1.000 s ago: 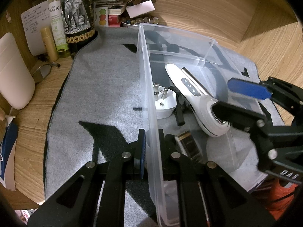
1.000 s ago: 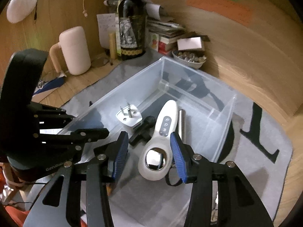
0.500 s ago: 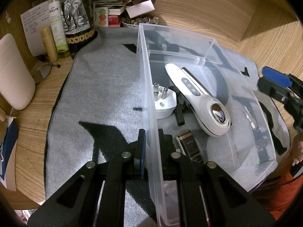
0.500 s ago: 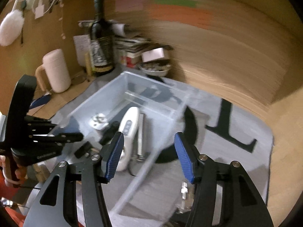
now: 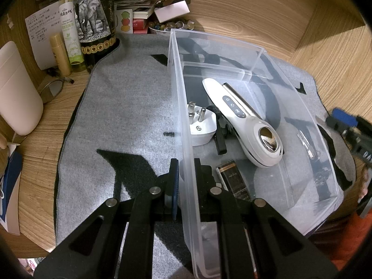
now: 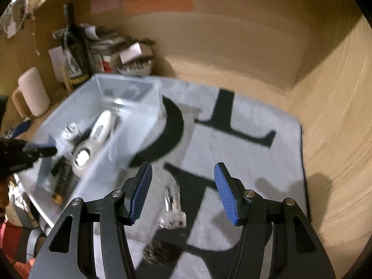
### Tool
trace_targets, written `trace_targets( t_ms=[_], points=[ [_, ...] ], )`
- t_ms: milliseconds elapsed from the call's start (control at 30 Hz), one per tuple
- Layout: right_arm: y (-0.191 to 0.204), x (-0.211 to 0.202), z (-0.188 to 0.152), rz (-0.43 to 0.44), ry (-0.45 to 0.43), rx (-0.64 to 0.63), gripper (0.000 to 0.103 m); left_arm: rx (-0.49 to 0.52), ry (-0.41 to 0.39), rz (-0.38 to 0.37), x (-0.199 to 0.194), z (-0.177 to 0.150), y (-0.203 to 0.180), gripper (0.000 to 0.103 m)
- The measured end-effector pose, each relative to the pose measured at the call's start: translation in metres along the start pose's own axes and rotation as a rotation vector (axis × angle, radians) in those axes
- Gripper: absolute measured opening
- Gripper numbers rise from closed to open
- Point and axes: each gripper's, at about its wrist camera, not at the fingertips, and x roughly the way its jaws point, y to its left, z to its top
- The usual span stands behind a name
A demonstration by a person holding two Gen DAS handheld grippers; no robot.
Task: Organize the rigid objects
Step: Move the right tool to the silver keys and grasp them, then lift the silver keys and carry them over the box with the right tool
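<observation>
A clear plastic bin [image 5: 232,65] sits on a grey mat [image 5: 130,107] spread over a wooden worktop [image 5: 325,46]. The left gripper [image 5: 186,181] has its jaws clamped on the bin's near side wall. Inside lie a white handheld device [image 5: 246,121], a white plug adapter [image 5: 200,127] and a battery [image 5: 230,181]. The right gripper [image 6: 183,193] hangs with jaws wide apart above a blurred, shiny metal item [image 6: 172,209], possibly a clip, on the mat beside the bin.
</observation>
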Motion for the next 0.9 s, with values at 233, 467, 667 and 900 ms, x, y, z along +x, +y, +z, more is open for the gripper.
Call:
trace_targets(
  t_ms=[233,467,667,900],
  points=[
    [-0.001,0.038,-0.032,0.036,0.159,-0.006,0.052,0.002,0.002,0.0,0.0,0.0,0.001,0.01],
    [-0.005,0.044,-0.042,0.063,0.18,-0.003,0.05,0.002,0.001,0.002,-0.001,-0.001,0.002,0.01],
    [0.002,0.039,-0.046,0.065,0.141,-0.031,0.025,0.002,0.001,0.002,0.0,-0.001,0.003,0.01],
    [-0.001,0.038,-0.042,0.066,0.131,0.003,0.023,0.002,0.002,0.002,0.0,-0.001,0.003,0.01]
  ],
)
